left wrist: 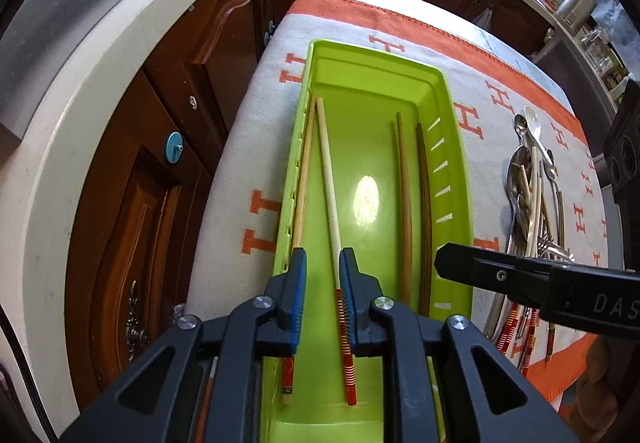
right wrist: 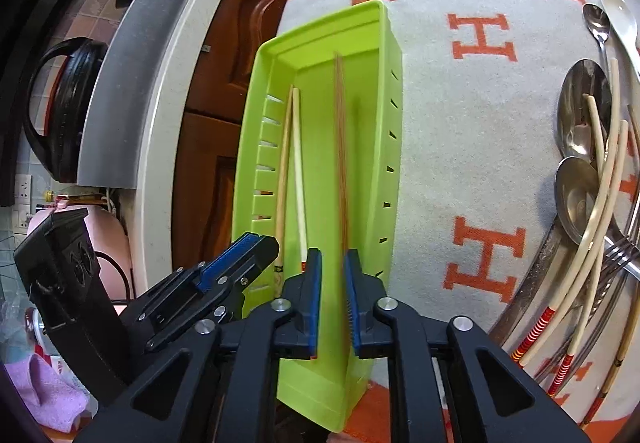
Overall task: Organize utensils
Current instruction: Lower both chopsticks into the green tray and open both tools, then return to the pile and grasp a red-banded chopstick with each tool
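Observation:
A lime green tray (left wrist: pixel 448 91) (right wrist: pixel 384 91) lies lengthwise on the cloth. In the left wrist view it holds a cream chopstick (left wrist: pixel 330 179) with a red striped end, a tan chopstick (left wrist: pixel 302 179) by the left wall, and two brown chopsticks (left wrist: pixel 406 203) at the right. My left gripper (left wrist: pixel 323 263) is open over the tray's near end; the cream chopstick lies beside its right pad, loose. My right gripper (right wrist: pixel 333 263) is open, with a blurred brown chopstick (right wrist: pixel 341 147) between its pads above the tray. The right gripper's finger shows in the left wrist view (left wrist: pixel 520 279).
A pile of spoons, forks and chopsticks (right wrist: pixel 592 179) (left wrist: pixel 532 195) lies on the grey and orange cloth (right wrist: pixel 480 115) right of the tray. Dark wooden cabinets (left wrist: pixel 168 147) and a pale counter edge (left wrist: pixel 52 147) stand to the left. The left gripper shows at the lower left of the right wrist view (right wrist: pixel 224 275).

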